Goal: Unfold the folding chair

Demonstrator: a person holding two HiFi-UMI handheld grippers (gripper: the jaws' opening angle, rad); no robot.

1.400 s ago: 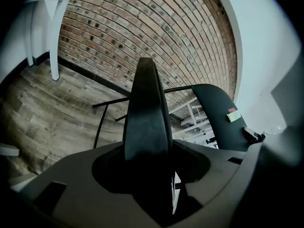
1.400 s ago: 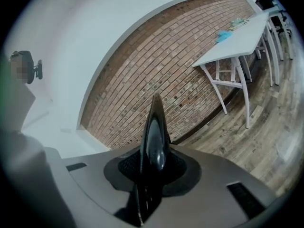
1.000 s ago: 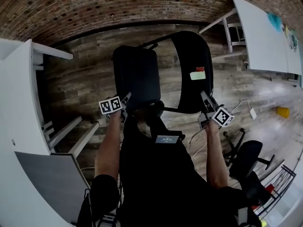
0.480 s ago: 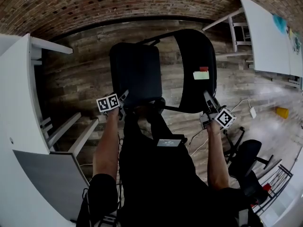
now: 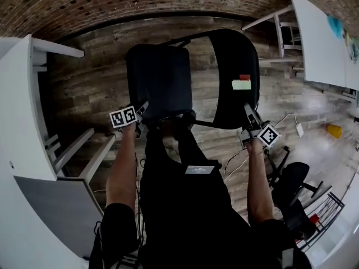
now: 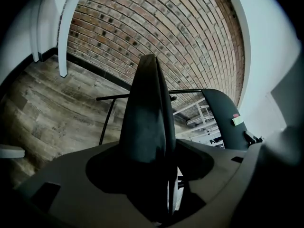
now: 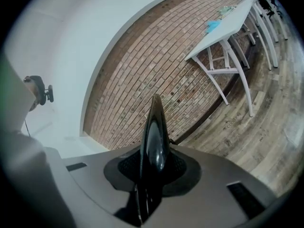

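Note:
A black folding chair stands on the wood floor in front of me. Its padded seat point(image 5: 160, 80) is on the left and its curved backrest point(image 5: 235, 77) on the right. My left gripper point(image 5: 139, 114) is at the seat's near edge. In the left gripper view the seat point(image 6: 147, 108) runs edge-on between the jaws of the left gripper point(image 6: 152, 172). These jaws have just been opening, and a thin gap shows beside the seat. My right gripper point(image 5: 251, 122) is shut on the backrest's near edge, which stands edge-on as a thin black blade point(image 7: 154, 137) in the right gripper point(image 7: 151, 172).
White tables stand at the left point(image 5: 17, 122) and at the upper right point(image 5: 320, 38). A black office chair point(image 5: 291, 189) and a cable point(image 5: 289, 123) are on the floor at the right, with a yellow object point(image 5: 335, 131) beyond. A brick wall point(image 5: 112, 4) lies ahead.
The left gripper has shifted a little to the left and farther from me along the seat's near edge. The seat now lies broader in view. The right gripper has kept its hold on the backrest.

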